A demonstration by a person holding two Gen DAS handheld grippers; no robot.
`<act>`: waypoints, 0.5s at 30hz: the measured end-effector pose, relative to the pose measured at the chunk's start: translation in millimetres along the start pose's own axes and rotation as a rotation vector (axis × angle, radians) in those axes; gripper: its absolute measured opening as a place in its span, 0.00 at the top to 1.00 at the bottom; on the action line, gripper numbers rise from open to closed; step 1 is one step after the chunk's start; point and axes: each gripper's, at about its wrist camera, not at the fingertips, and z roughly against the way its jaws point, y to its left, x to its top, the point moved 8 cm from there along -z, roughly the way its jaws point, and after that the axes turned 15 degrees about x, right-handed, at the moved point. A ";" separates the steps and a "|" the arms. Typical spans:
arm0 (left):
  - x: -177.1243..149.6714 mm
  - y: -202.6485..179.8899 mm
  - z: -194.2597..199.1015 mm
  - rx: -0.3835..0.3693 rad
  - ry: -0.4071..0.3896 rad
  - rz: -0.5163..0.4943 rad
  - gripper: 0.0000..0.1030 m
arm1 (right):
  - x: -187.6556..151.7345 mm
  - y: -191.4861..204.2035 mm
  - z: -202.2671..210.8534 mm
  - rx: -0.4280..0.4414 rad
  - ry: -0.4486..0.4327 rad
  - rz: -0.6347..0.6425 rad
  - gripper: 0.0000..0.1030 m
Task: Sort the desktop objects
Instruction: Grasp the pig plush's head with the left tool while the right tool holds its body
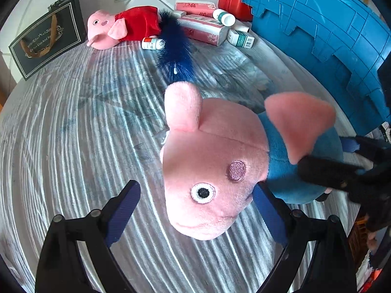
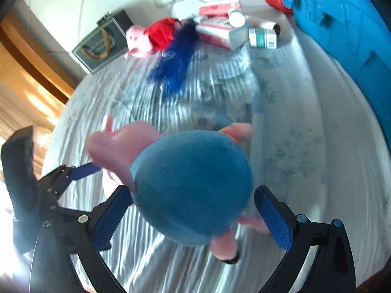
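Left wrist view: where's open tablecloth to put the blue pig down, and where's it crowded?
Free: the striped cloth from the black gift bag to the left gripper, left of the blue-shirted pig. Crowded: the back, with the red-dressed pig, feather, tissue packs and bottles, beside the blue crate.

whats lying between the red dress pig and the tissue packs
A dark blue feather and a small white bottle, seen best in the left wrist view.

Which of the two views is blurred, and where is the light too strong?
Left wrist view: sharp, even light, edges bent by the fisheye. Right wrist view: motion blur over the blue-bodied pig plush and the striped cloth; glare burns out the lower left edge.
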 end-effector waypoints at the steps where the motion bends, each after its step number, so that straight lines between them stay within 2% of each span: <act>1: 1.3 -0.1 -1.2 -0.007 0.001 0.005 0.09 | -0.4 -2.0 -4.9 -0.007 0.012 -0.004 0.00; 7: -1.9 -11.0 -8.0 -0.028 -0.003 -0.049 0.09 | -14.9 -13.2 -23.0 0.024 0.041 -0.084 0.00; 8: -2.3 -15.1 -6.1 -0.039 -0.015 -0.066 0.13 | -16.5 -13.5 -23.8 0.025 0.043 -0.090 0.00; 9: -2.3 -20.6 -2.9 -0.056 -0.029 -0.083 0.30 | -18.2 -13.0 -24.3 0.021 0.044 -0.090 0.01; 10: -3.1 -24.6 0.3 -0.063 -0.039 -0.092 0.33 | -19.5 -11.8 -23.7 0.012 0.043 -0.085 0.10; 11: -2.9 -26.7 3.4 -0.053 -0.051 -0.097 0.34 | -20.2 -8.9 -20.8 0.000 0.034 -0.068 0.13; 15: -1.5 -26.3 17.3 -0.068 -0.077 -0.079 0.38 | -20.0 0.4 -4.9 -0.052 -0.002 -0.007 0.20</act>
